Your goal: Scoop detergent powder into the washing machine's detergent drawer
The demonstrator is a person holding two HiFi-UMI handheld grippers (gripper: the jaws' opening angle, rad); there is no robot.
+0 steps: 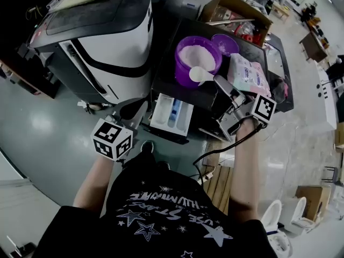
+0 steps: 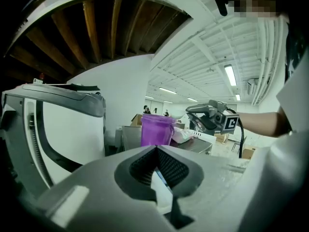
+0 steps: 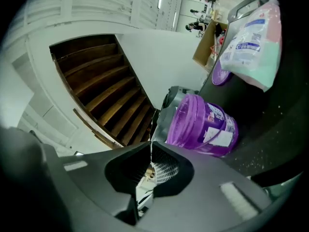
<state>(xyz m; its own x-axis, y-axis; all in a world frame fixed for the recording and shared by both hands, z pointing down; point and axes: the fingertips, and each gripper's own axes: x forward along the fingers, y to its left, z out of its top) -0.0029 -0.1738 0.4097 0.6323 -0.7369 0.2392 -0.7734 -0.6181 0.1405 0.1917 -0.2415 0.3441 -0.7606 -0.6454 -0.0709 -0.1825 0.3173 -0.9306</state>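
Observation:
On the black table stands a purple tub of white detergent powder, with a white scoop resting in it. The washing machine's white detergent drawer is pulled open below the table's front edge. My right gripper sits just right of the tub, near the scoop's handle. Its jaws are shut, with nothing visible between them, and the tub lies beside them. My left gripper hangs low, left of the drawer, also shut and empty; the tub stands ahead of it.
The white and black washing machine fills the upper left. A purple lid and a detergent bag lie right of the tub. A cardboard box stands behind the table. A wooden pallet lies on the floor.

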